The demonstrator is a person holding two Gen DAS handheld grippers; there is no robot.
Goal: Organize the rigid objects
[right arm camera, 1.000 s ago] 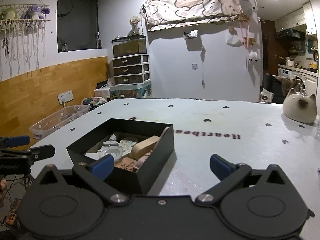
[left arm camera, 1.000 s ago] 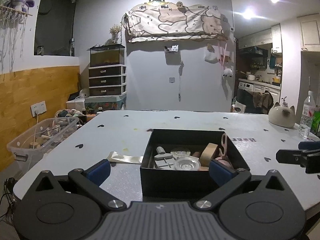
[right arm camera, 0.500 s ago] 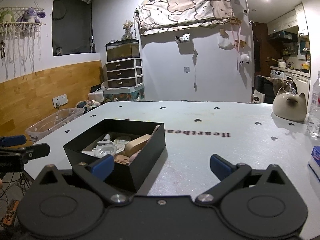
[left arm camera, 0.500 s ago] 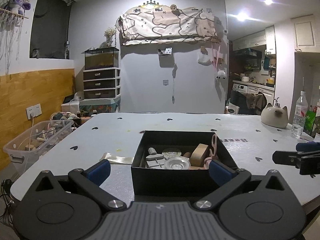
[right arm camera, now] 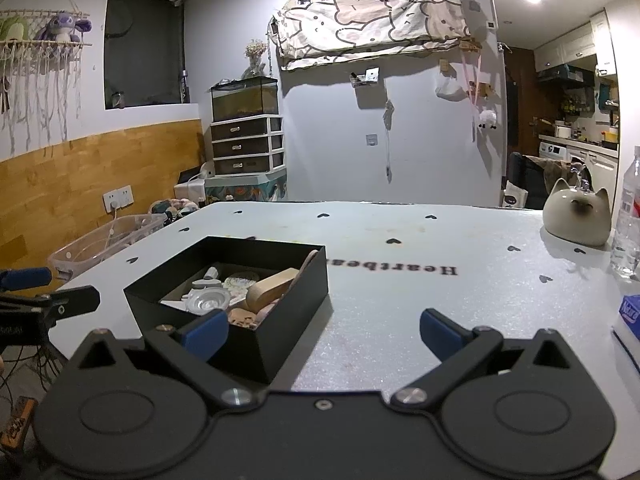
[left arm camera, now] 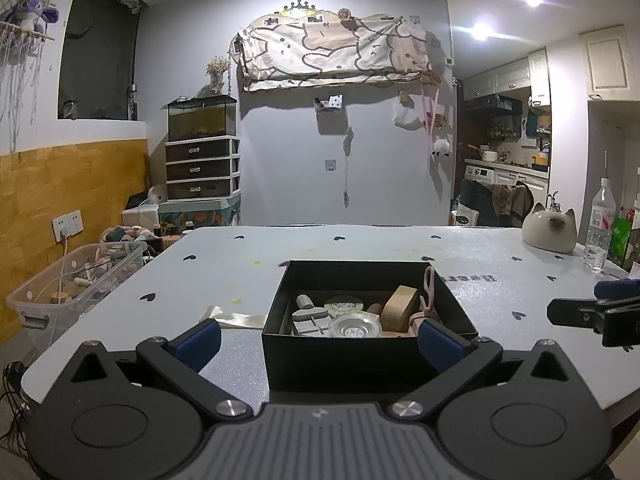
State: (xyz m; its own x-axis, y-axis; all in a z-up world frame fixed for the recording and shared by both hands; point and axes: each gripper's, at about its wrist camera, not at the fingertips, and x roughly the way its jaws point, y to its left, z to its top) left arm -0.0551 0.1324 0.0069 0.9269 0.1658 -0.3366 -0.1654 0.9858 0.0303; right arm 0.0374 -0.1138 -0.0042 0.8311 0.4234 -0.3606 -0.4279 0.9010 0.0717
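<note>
Both claws have drawn back from the black open-topped box point(left arm camera: 370, 322), which sits on the white heart-printed table point(right arm camera: 400, 280). Left claw point(left arm camera: 318, 334) and right claw point(right arm camera: 320, 330) gape released and empty; the sorting appears finished.

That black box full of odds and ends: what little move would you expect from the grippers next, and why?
Probably the left gripper eases forward and down into the black box. Both grippers are open and empty, the left one faces the box head on, and the clear round dish lies nearest its fingers. The right gripper sits off to the box's side.
</note>
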